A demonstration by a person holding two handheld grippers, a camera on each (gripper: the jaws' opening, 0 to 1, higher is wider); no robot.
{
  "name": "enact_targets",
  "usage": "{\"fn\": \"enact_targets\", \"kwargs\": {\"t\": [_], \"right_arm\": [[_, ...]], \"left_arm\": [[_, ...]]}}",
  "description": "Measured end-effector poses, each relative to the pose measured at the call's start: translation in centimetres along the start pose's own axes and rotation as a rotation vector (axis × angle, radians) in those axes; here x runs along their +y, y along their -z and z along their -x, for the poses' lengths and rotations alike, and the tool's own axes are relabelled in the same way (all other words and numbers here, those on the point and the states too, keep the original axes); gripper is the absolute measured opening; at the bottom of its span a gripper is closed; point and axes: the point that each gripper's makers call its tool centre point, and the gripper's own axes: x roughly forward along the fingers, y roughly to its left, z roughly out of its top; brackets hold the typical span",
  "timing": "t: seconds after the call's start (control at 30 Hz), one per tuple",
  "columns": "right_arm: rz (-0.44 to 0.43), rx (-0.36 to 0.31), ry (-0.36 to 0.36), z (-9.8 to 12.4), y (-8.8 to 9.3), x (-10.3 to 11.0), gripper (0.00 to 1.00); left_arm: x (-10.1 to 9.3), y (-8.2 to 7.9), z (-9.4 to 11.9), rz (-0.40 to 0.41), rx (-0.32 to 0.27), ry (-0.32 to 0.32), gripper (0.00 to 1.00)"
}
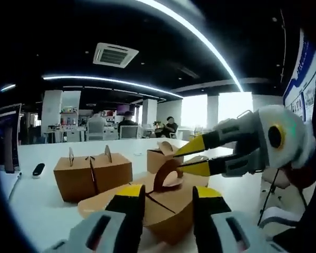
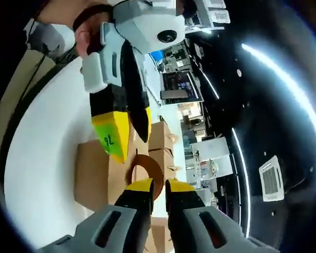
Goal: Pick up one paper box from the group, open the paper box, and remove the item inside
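A brown paper box (image 1: pixel 171 213) sits between my left gripper's (image 1: pixel 168 203) two jaws, which are shut on its sides just above the white table (image 1: pixel 37 205). Its arched handle flap (image 1: pixel 166 176) stands up from the top. My right gripper (image 1: pixel 183 161) reaches in from the right, its yellow fingertips closed in on the top of that handle. In the right gripper view, my right gripper (image 2: pixel 159 188) has its jaws nearly together at the handle flap (image 2: pixel 146 167), and the left gripper (image 2: pixel 127 138) holds the box (image 2: pixel 92 176) from above.
Two more brown boxes stand behind on the table: a wide one (image 1: pixel 92 174) to the left and a smaller one (image 1: pixel 159 157) further back. A small black device (image 1: pixel 38 169) lies near the left edge. People sit at desks (image 1: pixel 168 126) in the office beyond.
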Motion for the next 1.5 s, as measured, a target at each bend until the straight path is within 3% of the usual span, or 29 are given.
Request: {"fn": "enact_targets", "kwargs": {"t": [0.67,0.83,1.3,1.5], "right_arm": [[0.115,0.070,0.059,-1.0,0.4,0.8,0.10],[0.079,0.062,0.083,-0.8,0.3,0.4,0.06],[-0.080,0.012,0.056,0.2,0.0,0.3,0.02],[-0.087,0.002,0.083,0.6,-0.1,-0.2,0.02]], "left_arm": [[0.2,0.5,0.8,0.015,0.000,0.002,0.38],[0.2,0.5,0.9,0.015,0.000,0.002,0.38],[0.6,0.7,1.0,0.019,-0.002,-0.012,0.38],[0.5,0.6,1.1,0.012,-0.003,-0.012,0.37]]}}
